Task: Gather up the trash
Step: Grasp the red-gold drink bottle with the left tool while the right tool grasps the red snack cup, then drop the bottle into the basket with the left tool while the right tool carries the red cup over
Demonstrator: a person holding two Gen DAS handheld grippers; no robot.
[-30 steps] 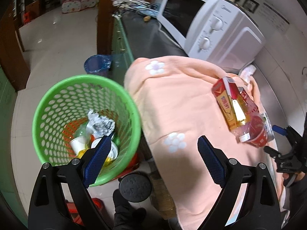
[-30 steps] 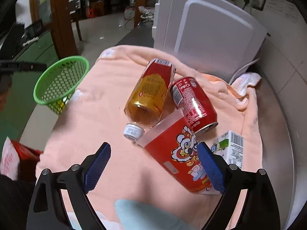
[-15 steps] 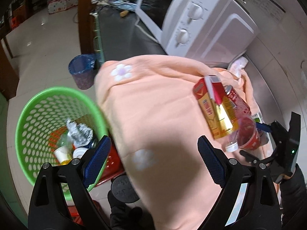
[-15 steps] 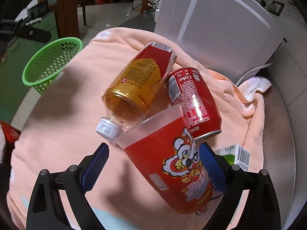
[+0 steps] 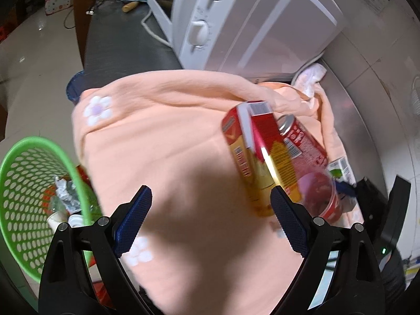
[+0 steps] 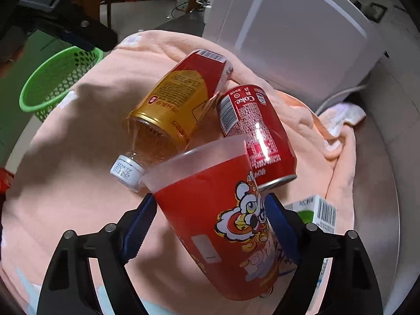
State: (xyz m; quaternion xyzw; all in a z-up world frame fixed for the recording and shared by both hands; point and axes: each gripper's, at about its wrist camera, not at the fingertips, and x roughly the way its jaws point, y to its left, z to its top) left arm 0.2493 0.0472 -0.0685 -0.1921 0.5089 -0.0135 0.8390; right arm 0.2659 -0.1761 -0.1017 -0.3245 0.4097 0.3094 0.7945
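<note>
On the peach towel (image 5: 162, 141) lie a tea bottle (image 6: 173, 105), a red Coke can (image 6: 254, 134), a red paper cup (image 6: 223, 223) and a small carton (image 6: 319, 211). My right gripper (image 6: 210, 220) is open with its fingers on both sides of the cup, close to its walls. My left gripper (image 5: 210, 218) is open and empty above the towel, left of the bottle (image 5: 257, 162), can (image 5: 304, 141) and cup (image 5: 320, 194). The green basket (image 5: 29, 199) with trash stands at the lower left, beside the counter.
A white microwave (image 5: 252, 21) stands behind the towel on the dark counter (image 5: 123, 42). A crumpled white cloth (image 6: 344, 115) lies by the wall. A blue bin (image 5: 74, 89) stands on the floor. The right gripper's body (image 5: 388, 210) shows at the left wrist view's right edge.
My left gripper has swung right from over the basket to over the towel. My right gripper has moved forward, so its fingers now flank the red cup.
</note>
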